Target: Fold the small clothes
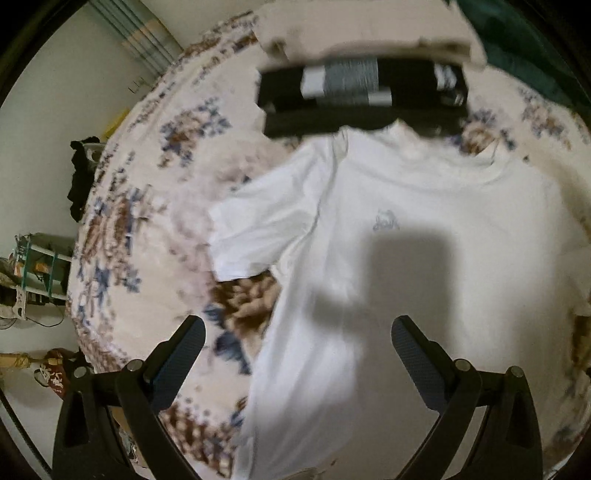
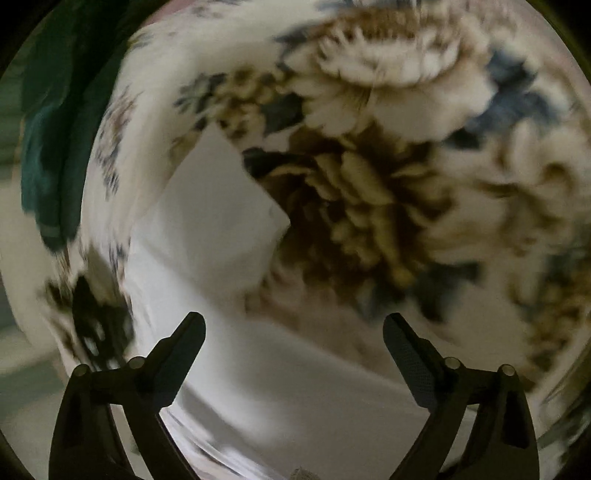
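Observation:
A small white T-shirt (image 1: 406, 229) lies spread flat on a floral bedcover (image 1: 147, 206), collar at the far side, with a faint grey logo on the chest. My left gripper (image 1: 297, 343) is open and empty above the shirt's lower left part and side hem. In the right wrist view the shirt's sleeve and side (image 2: 214, 229) lie on the same floral cover (image 2: 406, 184). My right gripper (image 2: 293, 339) is open and empty just above the white cloth. Both views are blurred.
A folded stack of black, grey and white clothes (image 1: 362, 96) lies beyond the collar, with a beige folded piece (image 1: 362, 33) behind it. Dark green cloth (image 1: 524, 51) is at the far right, also in the right wrist view (image 2: 51, 147). The bed's left edge drops to floor clutter (image 1: 37, 273).

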`<state>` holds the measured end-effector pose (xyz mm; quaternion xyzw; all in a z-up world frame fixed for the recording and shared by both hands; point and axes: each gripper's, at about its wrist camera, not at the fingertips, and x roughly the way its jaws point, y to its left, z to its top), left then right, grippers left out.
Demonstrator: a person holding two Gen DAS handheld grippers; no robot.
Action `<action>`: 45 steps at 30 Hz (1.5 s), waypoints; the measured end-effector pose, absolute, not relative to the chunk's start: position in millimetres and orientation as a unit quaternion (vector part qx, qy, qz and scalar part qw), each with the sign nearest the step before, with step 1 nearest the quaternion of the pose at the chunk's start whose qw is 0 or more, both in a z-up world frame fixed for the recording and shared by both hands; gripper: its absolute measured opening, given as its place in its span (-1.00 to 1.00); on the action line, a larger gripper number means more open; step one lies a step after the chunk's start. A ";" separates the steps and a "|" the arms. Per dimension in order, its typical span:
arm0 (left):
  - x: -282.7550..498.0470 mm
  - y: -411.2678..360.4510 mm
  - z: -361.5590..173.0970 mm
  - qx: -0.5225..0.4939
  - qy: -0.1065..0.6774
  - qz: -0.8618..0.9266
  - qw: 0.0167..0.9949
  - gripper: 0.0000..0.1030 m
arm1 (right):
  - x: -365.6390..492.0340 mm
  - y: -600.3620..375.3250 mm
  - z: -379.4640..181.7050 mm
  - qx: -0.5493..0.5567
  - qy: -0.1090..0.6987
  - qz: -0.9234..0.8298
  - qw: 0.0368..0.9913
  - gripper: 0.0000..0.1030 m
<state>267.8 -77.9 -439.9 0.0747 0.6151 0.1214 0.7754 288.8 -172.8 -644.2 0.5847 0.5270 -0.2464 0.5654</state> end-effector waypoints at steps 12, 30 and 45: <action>277.0 -49.0 -504.8 0.018 0.625 0.151 0.765 1.00 | 354.9 -164.9 -675.2 0.600 0.438 -0.241 0.625 -0.92; 232.3 85.2 -499.0 -0.061 0.624 0.190 0.755 1.00 | 450.1 2.6 -589.7 0.377 0.614 -0.020 0.694 -0.11; 275.9 132.5 -569.0 -0.394 0.604 0.105 0.684 0.98 | 380.8 44.0 -670.3 0.317 0.733 -0.056 0.598 -0.11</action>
